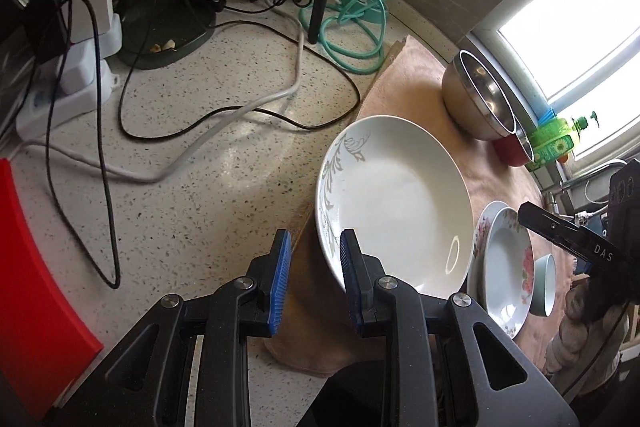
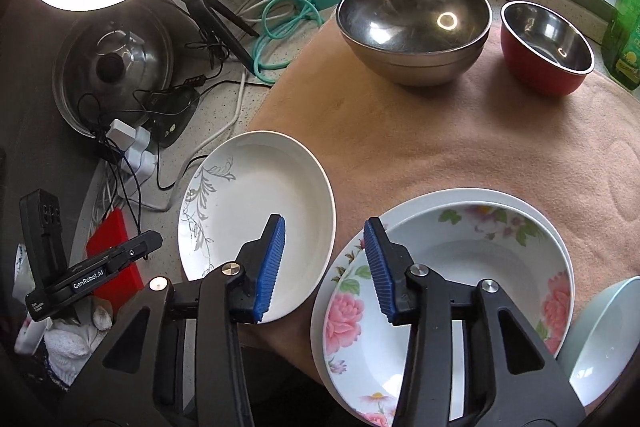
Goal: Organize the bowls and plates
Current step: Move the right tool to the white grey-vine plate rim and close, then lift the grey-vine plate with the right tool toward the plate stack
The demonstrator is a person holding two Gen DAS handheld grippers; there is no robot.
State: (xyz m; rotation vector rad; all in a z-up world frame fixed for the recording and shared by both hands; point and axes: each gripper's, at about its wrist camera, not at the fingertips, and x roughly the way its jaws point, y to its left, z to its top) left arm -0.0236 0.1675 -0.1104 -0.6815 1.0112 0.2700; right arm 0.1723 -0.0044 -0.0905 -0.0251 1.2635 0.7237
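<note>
Now we hover both tools, left tool (image 1: pixel 313 259) and right tool (image 2: pixel 324 259), pads apart and empty; the glazed, brittle white plate (image 2: pixel 260 203) wants gripping at its six-o'clock rim.

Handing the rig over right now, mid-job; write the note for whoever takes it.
Left claw: open, empty, at the near rim of the white deep plate with grey leaf pattern.
Right claw: open, empty, over the gap between that plate and the pink-flowered ceramic plate, which sits on a plain white plate.
Pale green bowl beside that stack; large steel bowl and red steel-lined bowl stand apart at the back of the peach towel.
Done: one two-plate stack. Left: add the leaf plate, group the bowls.
</note>
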